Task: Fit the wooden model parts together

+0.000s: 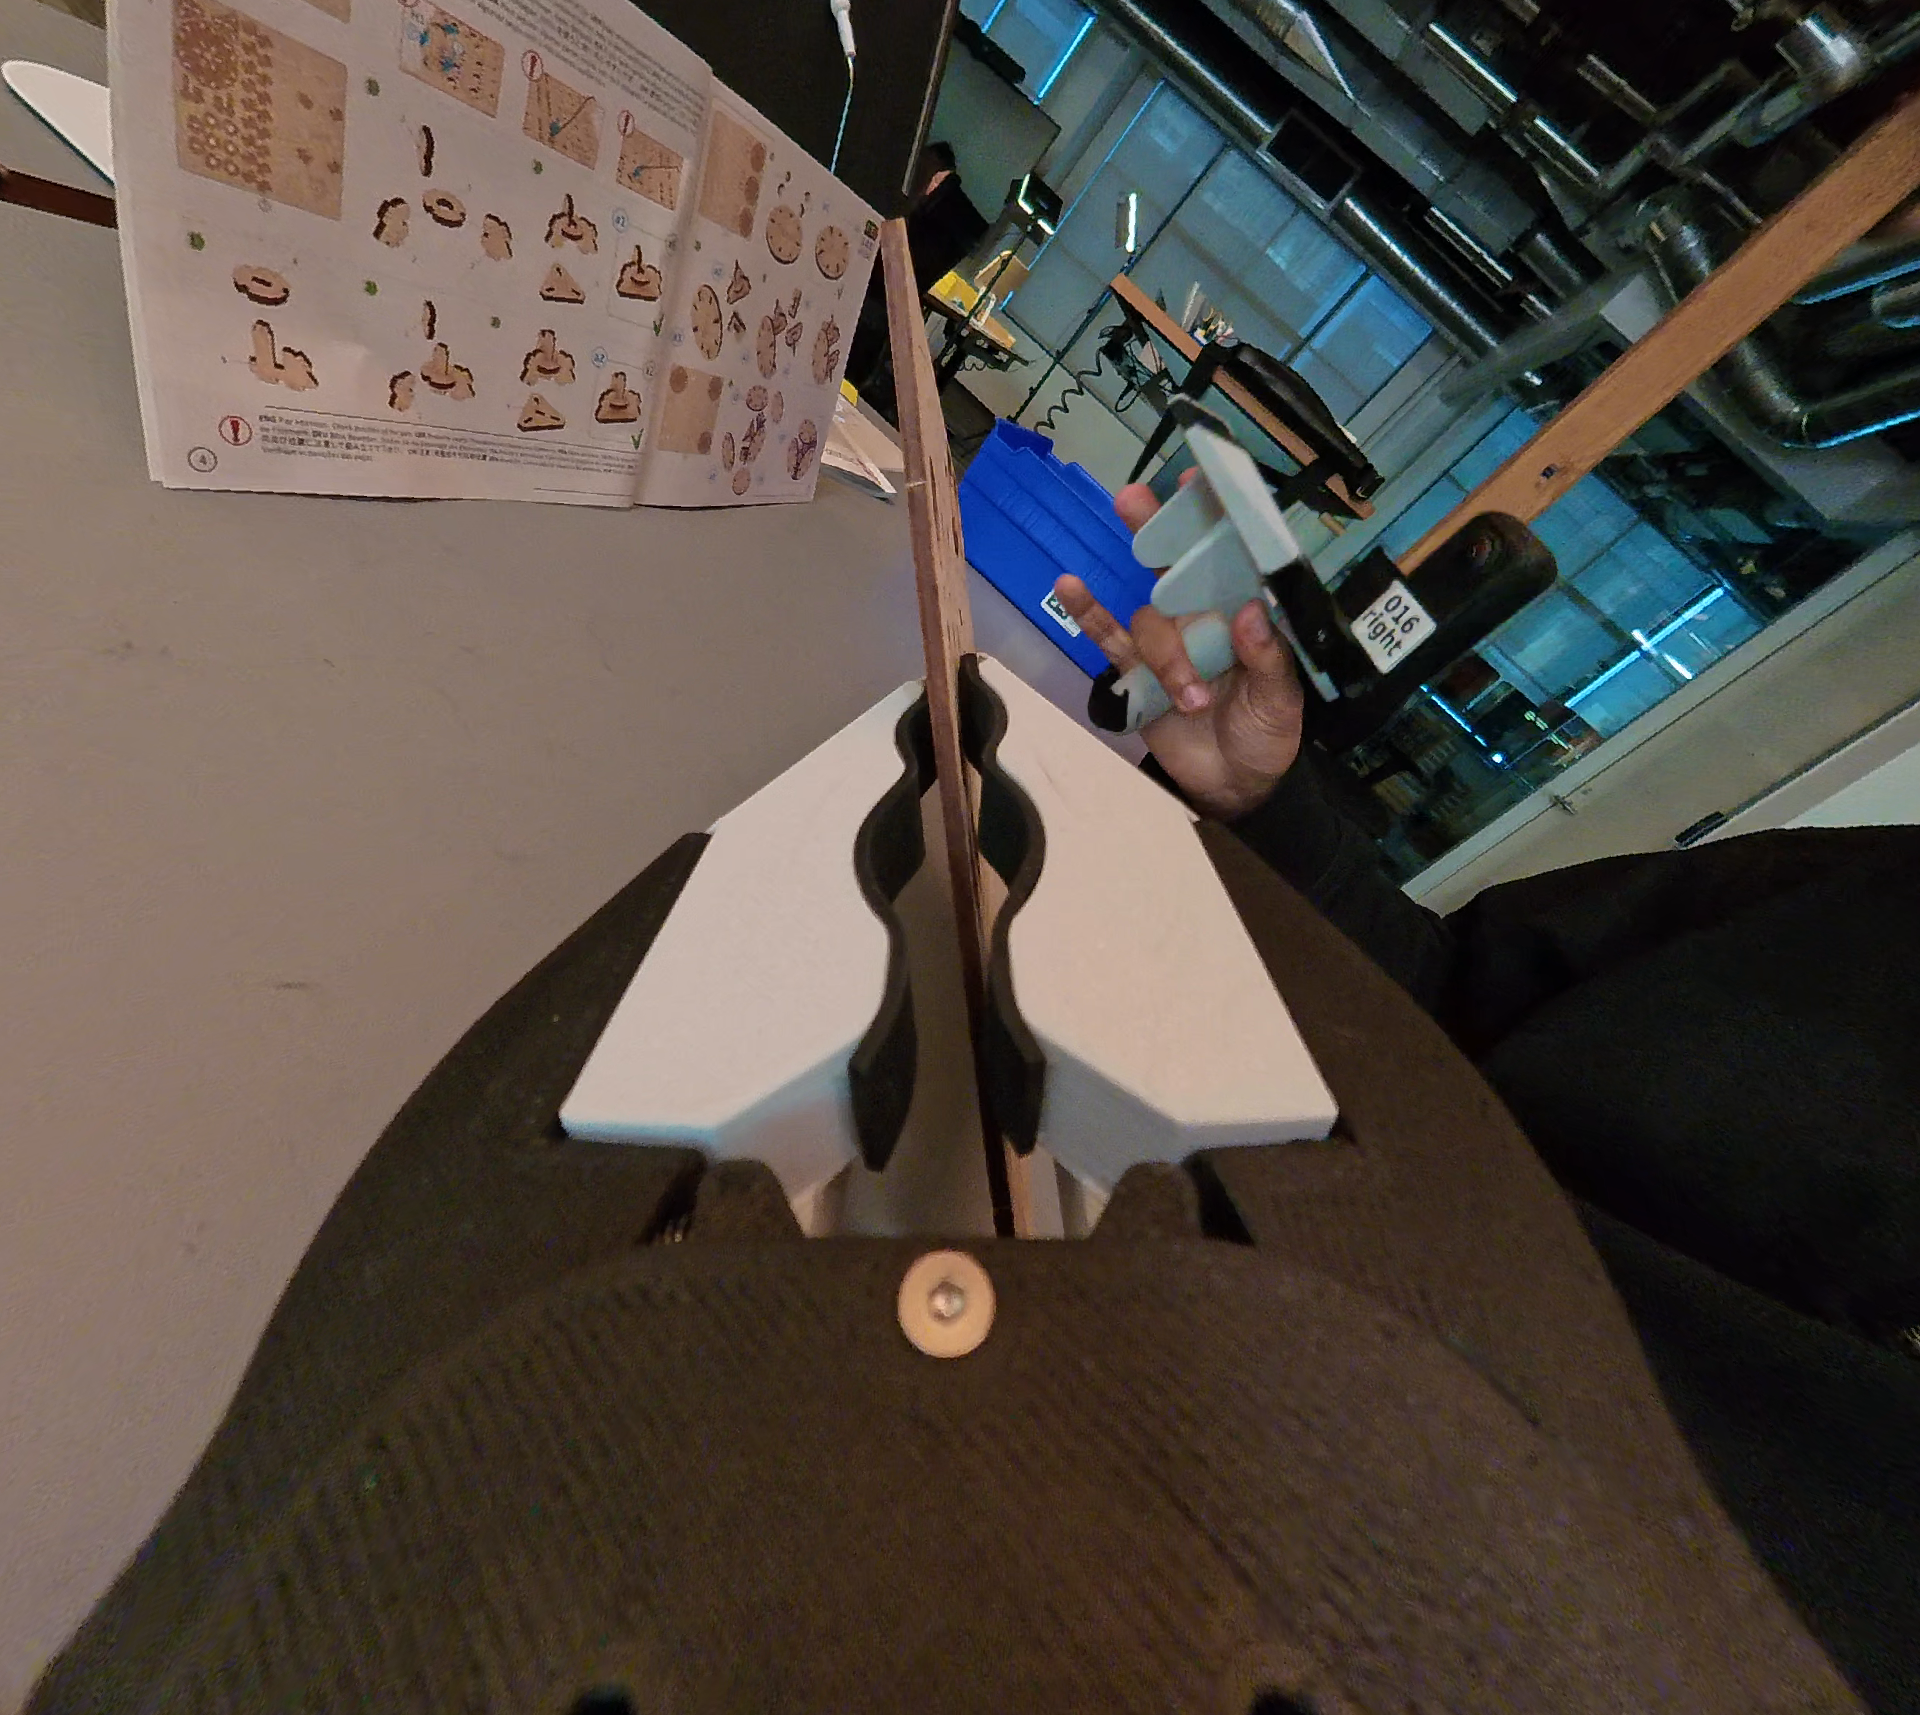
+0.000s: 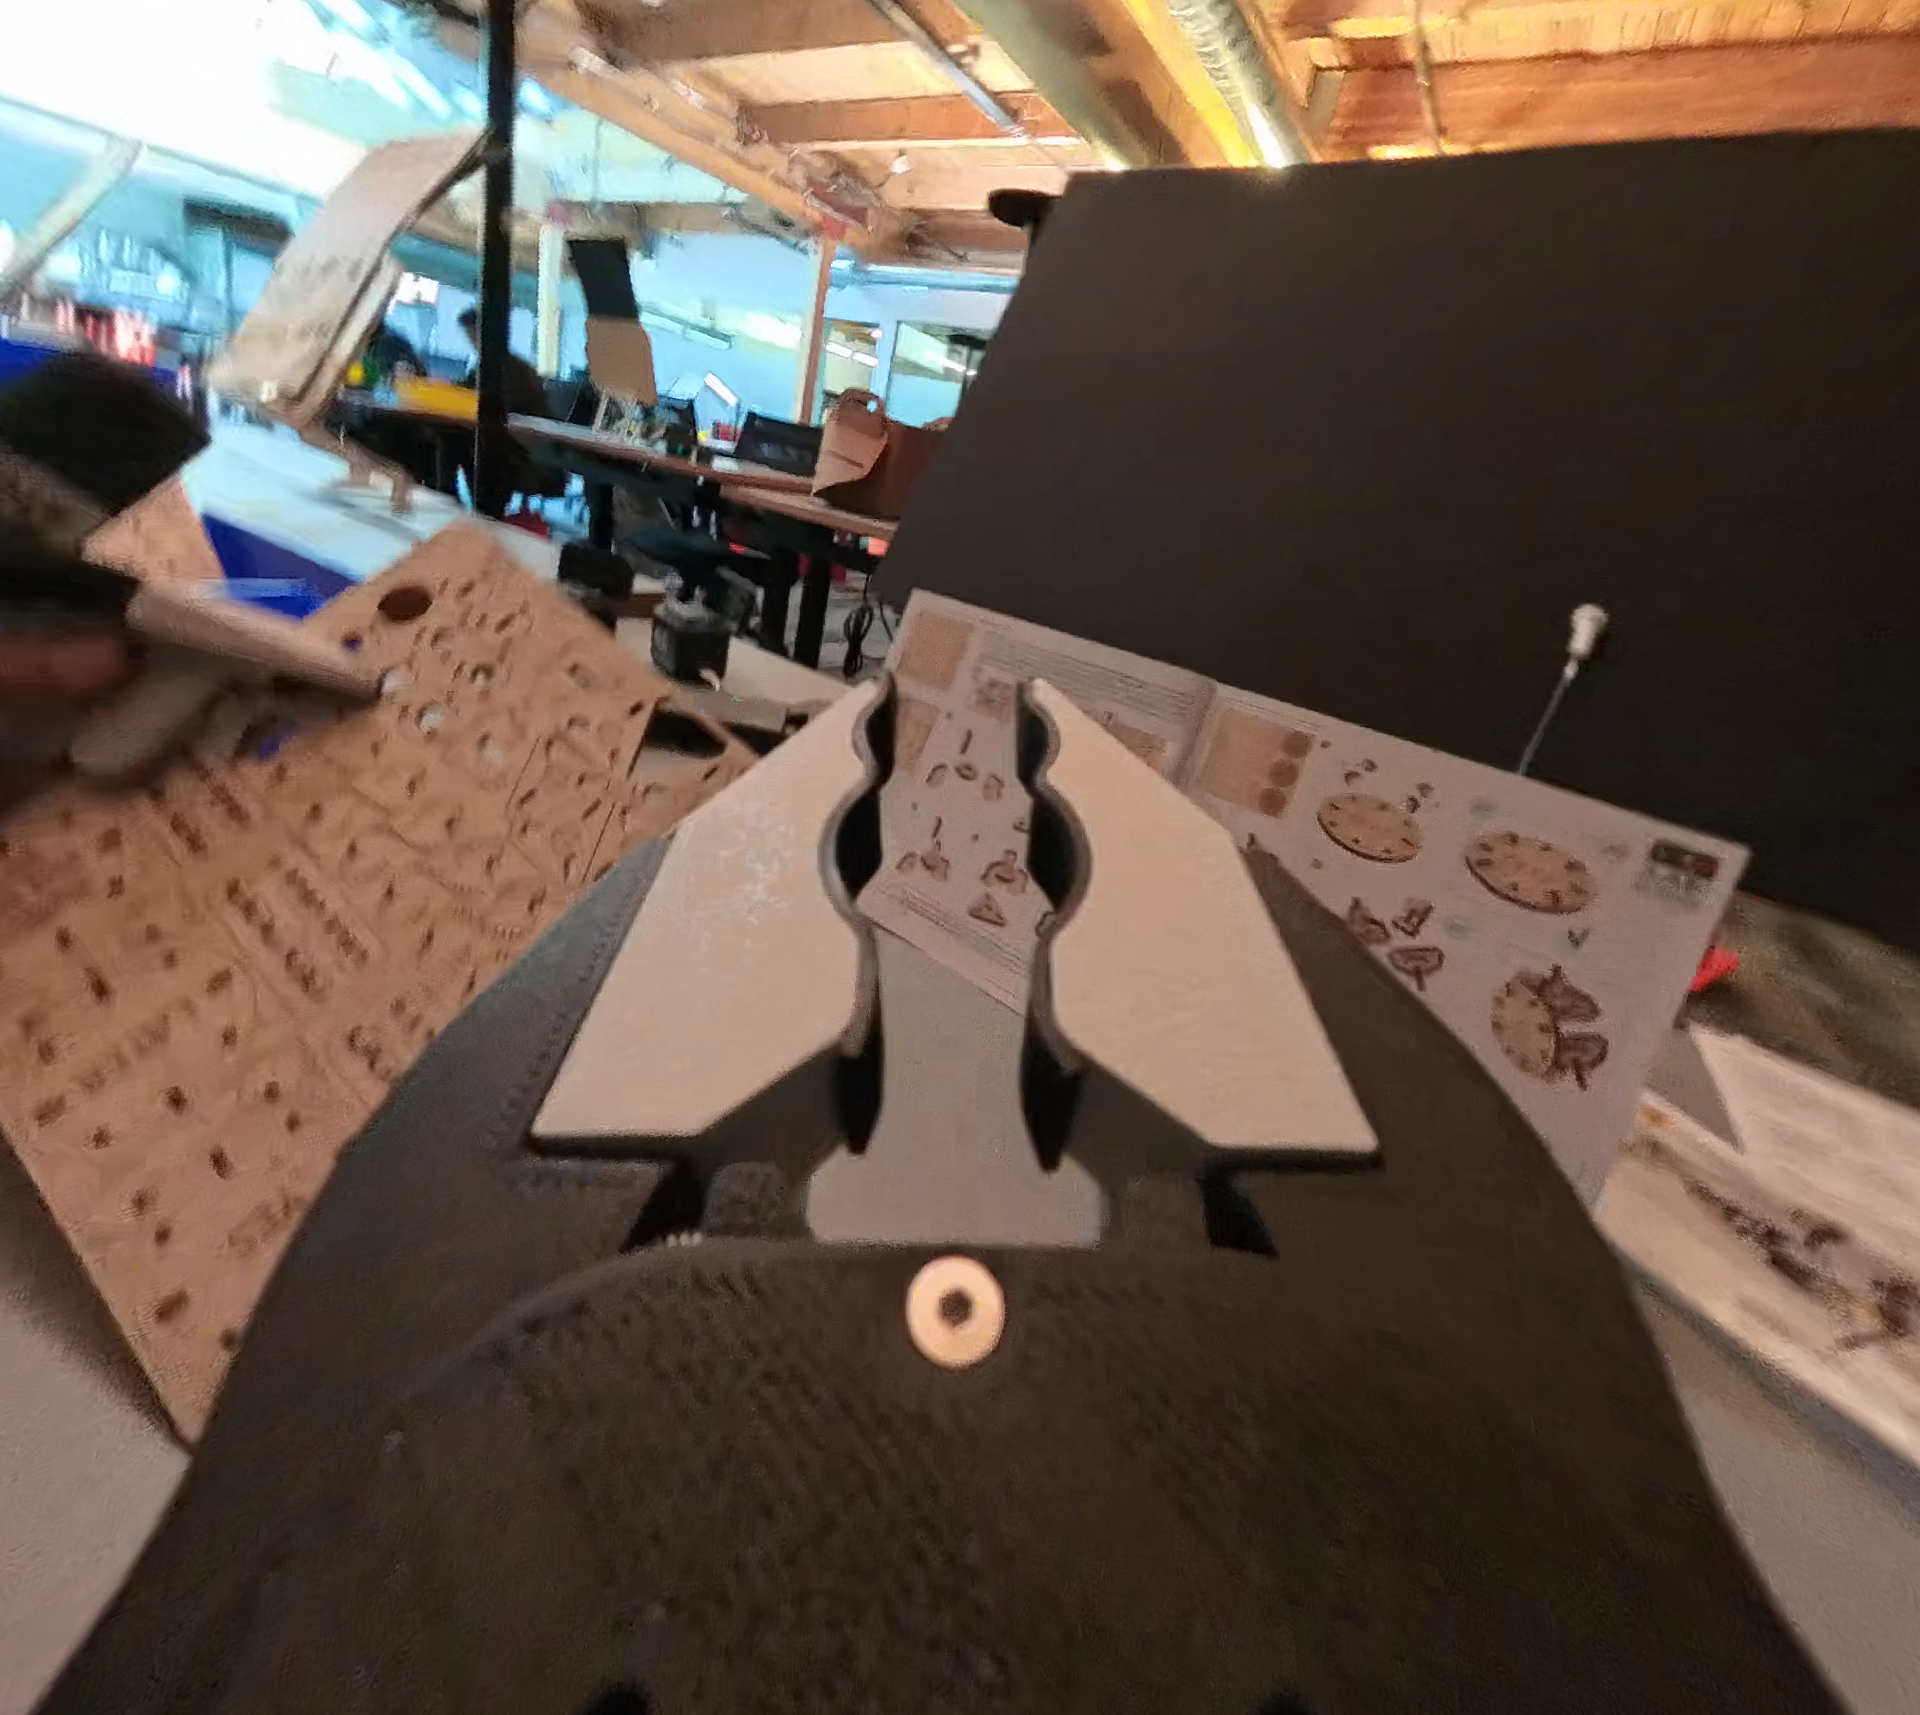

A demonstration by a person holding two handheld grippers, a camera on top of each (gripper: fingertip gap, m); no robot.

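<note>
A thin wooden sheet (image 1: 928,460), laser-cut with many small part outlines, stands on edge between the pads of the left gripper (image 1: 948,678), which are clamped against both of its faces; in the left wrist view only the board's narrow edge shows, rising up and away from the fingertips. The right wrist view shows the same sheet (image 2: 312,886) broadside at the left, tilted above the grey table (image 1: 416,834), its face peppered with holes and cut lines. The right gripper (image 2: 956,709) stands apart from it, to its right, with a clear gap between its pads and nothing in its grasp; through that gap the open instruction booklet (image 2: 1351,834) shows. From the left wrist view, the right gripper (image 1: 1195,512) appears just right of the board's edge, and a hand (image 1: 1226,709) below it seems to hold a small grey tool, though the view there is too small to be sure. The booklet (image 1: 468,211) lies open on the far side of the table against a black panel (image 2: 1455,470). A blue bin (image 1: 1039,522) sits beyond the sheet.
</note>
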